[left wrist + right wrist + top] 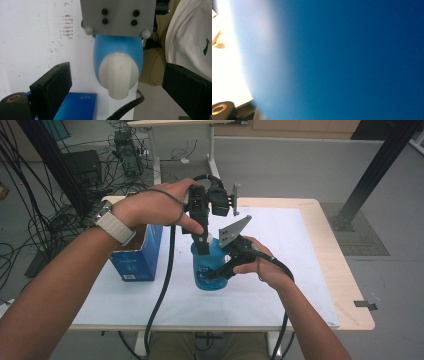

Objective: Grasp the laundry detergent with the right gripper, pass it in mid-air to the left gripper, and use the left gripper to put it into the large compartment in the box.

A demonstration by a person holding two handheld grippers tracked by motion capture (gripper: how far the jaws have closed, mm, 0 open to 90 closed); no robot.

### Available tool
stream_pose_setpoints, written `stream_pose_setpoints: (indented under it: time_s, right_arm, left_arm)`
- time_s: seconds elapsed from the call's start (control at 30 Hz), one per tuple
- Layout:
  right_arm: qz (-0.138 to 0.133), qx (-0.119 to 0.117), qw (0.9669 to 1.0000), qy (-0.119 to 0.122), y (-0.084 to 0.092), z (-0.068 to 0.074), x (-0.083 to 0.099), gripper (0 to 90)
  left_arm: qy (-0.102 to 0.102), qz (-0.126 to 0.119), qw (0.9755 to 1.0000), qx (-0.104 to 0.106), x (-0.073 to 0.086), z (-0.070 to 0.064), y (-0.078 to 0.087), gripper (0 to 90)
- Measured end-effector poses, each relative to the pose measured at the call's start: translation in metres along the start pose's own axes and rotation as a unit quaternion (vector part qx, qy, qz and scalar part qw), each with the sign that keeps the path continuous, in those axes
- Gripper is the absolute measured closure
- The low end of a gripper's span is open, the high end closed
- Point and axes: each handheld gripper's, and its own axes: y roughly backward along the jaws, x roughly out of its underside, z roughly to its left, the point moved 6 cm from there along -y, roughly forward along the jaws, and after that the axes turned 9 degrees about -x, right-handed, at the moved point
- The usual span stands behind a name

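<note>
A blue bottle (206, 270) with a white cap (210, 239) stands upright on the white-covered table (295, 270). My right gripper (223, 268) comes in from the right and is shut on the bottle's body; in the right gripper view the blue wall of the bottle (349, 60) sits right against the camera. My left gripper (202, 244) points down from above. In the left gripper view its two black jaws stand wide on either side of the cap (118, 75) without touching it. The right gripper's grey plate (117, 15) hides the far side of the bottle (117, 46).
A blue cardboard box (137, 257) with an open top stands just left of the bottle, also seen in the left gripper view (77, 106). Gripper cables hang over the table's front edge. Bare wood rims the table (350, 290) on the right.
</note>
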Motion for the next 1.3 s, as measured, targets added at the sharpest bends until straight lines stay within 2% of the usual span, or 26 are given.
stream_pose_setpoints:
  time_s: [0.37,1.3]
  right_arm:
    - [-0.001,0.001,1.0000,-0.002,0.0024,0.0005,-0.0017,43.4]
    - [-0.001,-0.001,1.0000,-0.007,0.0047,-0.0003,0.0002,43.4]
  left_arm:
    - [0.000,-0.006,1.0000,0.004,0.0015,0.0019,-0.0060,9.7]
    - [0.001,-0.011,0.9999,0.009,0.0008,0.0022,-0.0085,10.1]
